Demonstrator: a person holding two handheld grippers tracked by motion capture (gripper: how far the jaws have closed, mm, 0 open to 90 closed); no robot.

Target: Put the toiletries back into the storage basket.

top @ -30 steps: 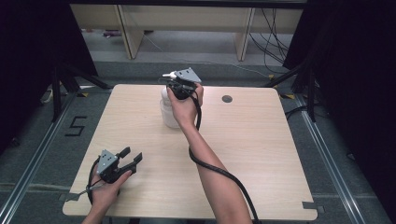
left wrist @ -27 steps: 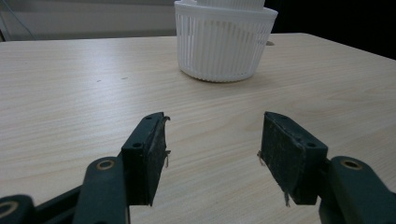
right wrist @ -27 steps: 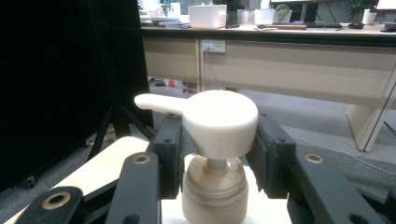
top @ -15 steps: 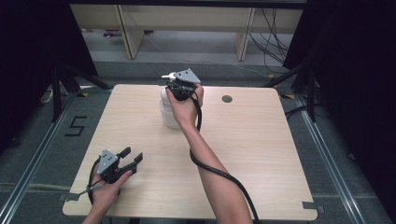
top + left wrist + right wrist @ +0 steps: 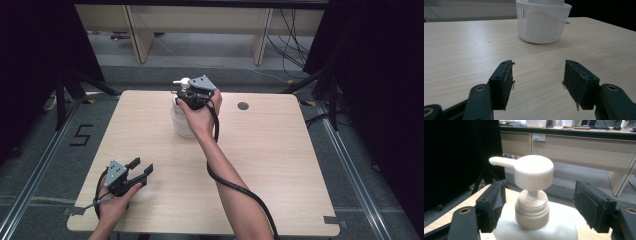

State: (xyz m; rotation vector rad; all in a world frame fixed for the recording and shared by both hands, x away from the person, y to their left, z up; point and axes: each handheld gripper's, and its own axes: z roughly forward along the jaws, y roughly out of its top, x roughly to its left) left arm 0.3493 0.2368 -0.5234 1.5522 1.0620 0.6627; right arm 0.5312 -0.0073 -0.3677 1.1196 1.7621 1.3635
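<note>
- The pump bottle [image 5: 182, 117] is seen standing upright in a white ribbed basket [image 5: 541, 23] at the upper centre of the table [image 5: 280, 165] in the high view, its long axis vertical.
- The right gripper [image 5: 537, 206] is held level at the bottle's neck; its 2 jaws have just been opening and now stand wide on either side of the pump collar, clear of it, with nothing gripped.
- The spout is pointed to the upper left of the right gripper view.
- The left gripper [image 5: 141, 170] is rested at the lower left of the high view, well apart from the bottle, jaws spread and empty.
- The right hand is judged far nearer for any next grasp.
</note>
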